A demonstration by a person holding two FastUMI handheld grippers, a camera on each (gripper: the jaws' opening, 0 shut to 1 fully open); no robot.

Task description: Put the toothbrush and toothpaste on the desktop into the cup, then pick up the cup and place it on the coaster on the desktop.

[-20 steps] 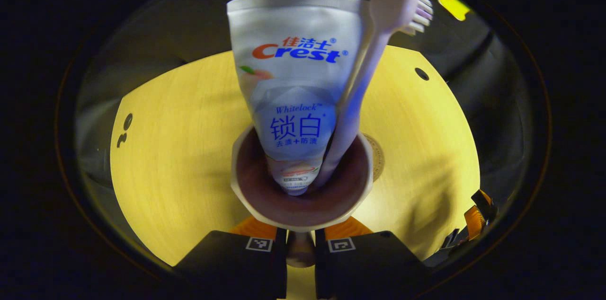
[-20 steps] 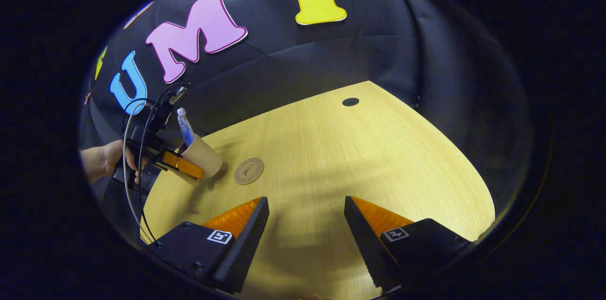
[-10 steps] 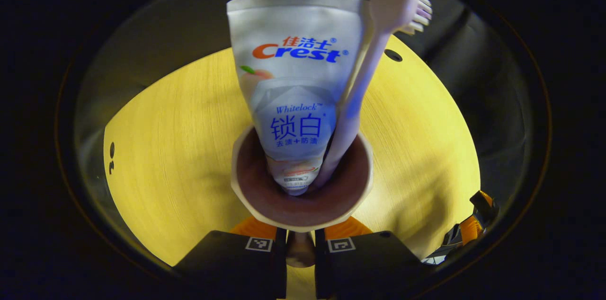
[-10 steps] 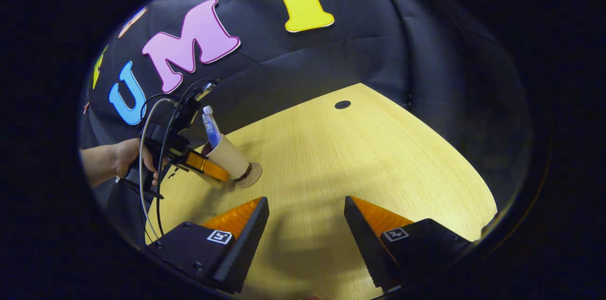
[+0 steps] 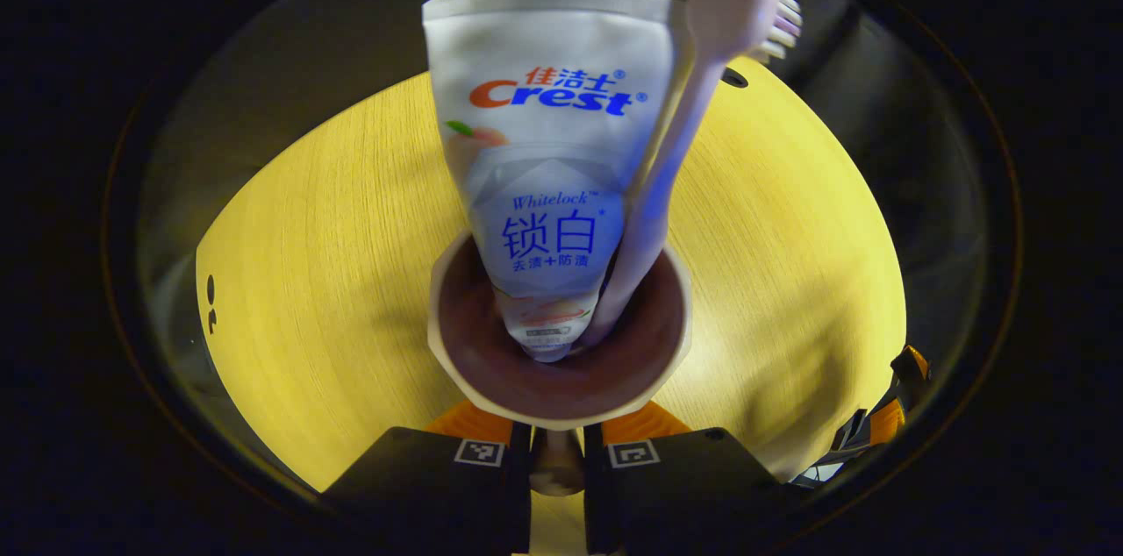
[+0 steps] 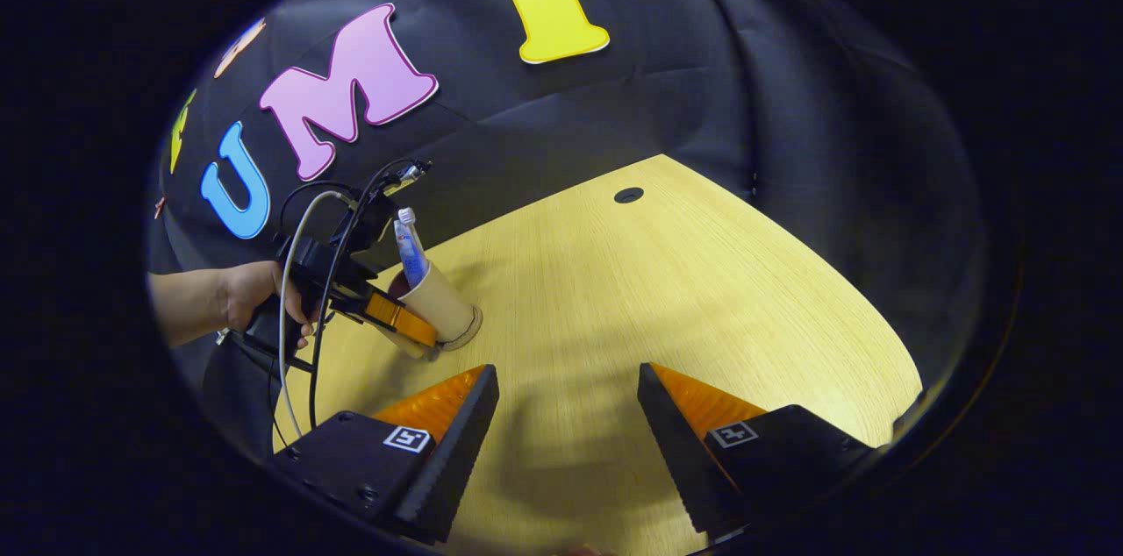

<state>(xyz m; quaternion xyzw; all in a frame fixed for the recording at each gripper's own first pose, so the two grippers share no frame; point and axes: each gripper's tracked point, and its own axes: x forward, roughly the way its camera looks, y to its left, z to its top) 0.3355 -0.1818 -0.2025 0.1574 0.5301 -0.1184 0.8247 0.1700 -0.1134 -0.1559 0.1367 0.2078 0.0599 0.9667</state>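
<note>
Left tool [image 5: 557, 442] clamped on cup [image 5: 559, 337] over coaster [image 6: 469, 330]; right tool [image 6: 568, 424] apart.

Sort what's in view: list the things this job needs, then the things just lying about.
Job: cup, toothpaste and toothbrush inside it, coaster under the cup, left gripper clamped on the cup.

Lying about: right gripper, open and idle; desktop with cable hole.

The cup [image 6: 436, 307] is the one obstacle on the desktop [image 6: 667, 293], standing at its left part with the left gripper [image 6: 399, 330] and a hand [image 6: 254, 302] crowding its left side. Right of the cup the wood lies bare (a small round hole [image 6: 628, 195] sits far beyond). The right gripper [image 6: 568, 416] hangs well apart from the cup, jaws wide.
</note>
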